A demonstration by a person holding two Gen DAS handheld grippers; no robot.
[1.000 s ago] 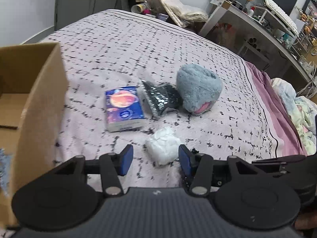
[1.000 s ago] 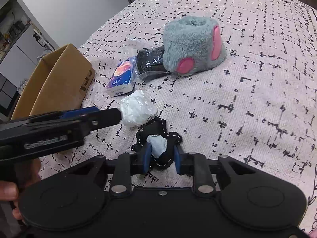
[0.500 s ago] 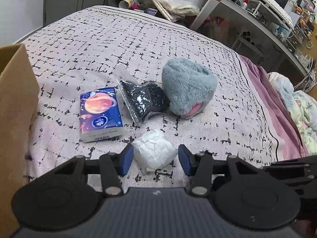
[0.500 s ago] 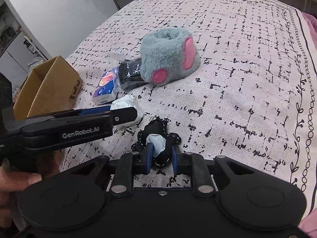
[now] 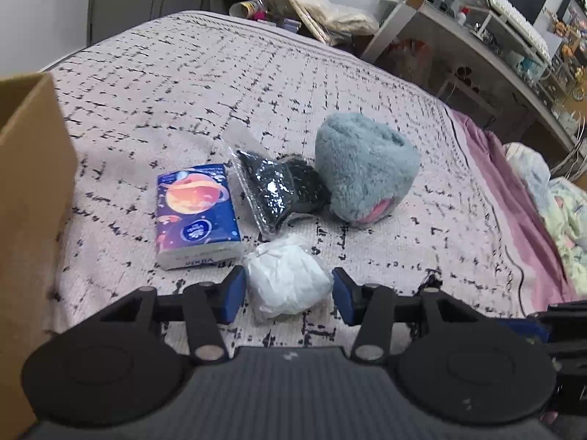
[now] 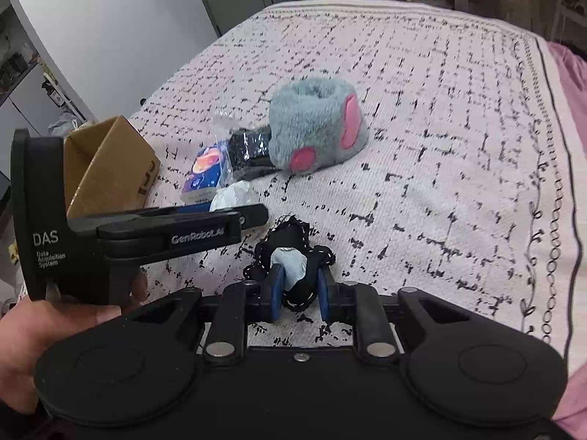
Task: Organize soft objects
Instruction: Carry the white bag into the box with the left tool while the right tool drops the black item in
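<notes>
Left wrist view: the left gripper (image 5: 288, 291) points down at the bedspread (image 5: 183, 84). Its blue pads (image 5: 232, 293) stand apart, one on each side of a white wad (image 5: 288, 280). The wad lies on the bedspread between the pads. Contact between pads and wad cannot be confirmed; a narrow gap shows at the right pad.

From the wad, clock-face positions are as follows:
- 10 o'clock: tissue pack (image 5: 196, 212), flat, planet print up, just beside the wad.
- 12 o'clock: clear bag (image 5: 273, 192) with dark contents, touching the wad's far edge.
- 1 o'clock: grey plush (image 5: 363, 176), touching the bag.
- 9 o'clock: cardboard box (image 5: 29, 190), at the frame edge, well apart from the wad.

Right wrist view: the right gripper (image 6: 300, 289) points down at the bedspread. Its jaws are nearly together and clamped on a black pouch (image 6: 290, 238) with white stitching. A pale blue piece (image 6: 291, 264) sits at the pouch's middle, between the pads. Whether the pouch is clear of the bedspread cannot be told.

From the pouch, positions are as follows:
- 9 o'clock: the left gripper body, held by a hand (image 6: 22, 337) at the lower left.
- 11 o'clock: wad, pack and box, the box open at the top.
- 12 o'clock: plush, upright, with pink patches on its side.
</notes>
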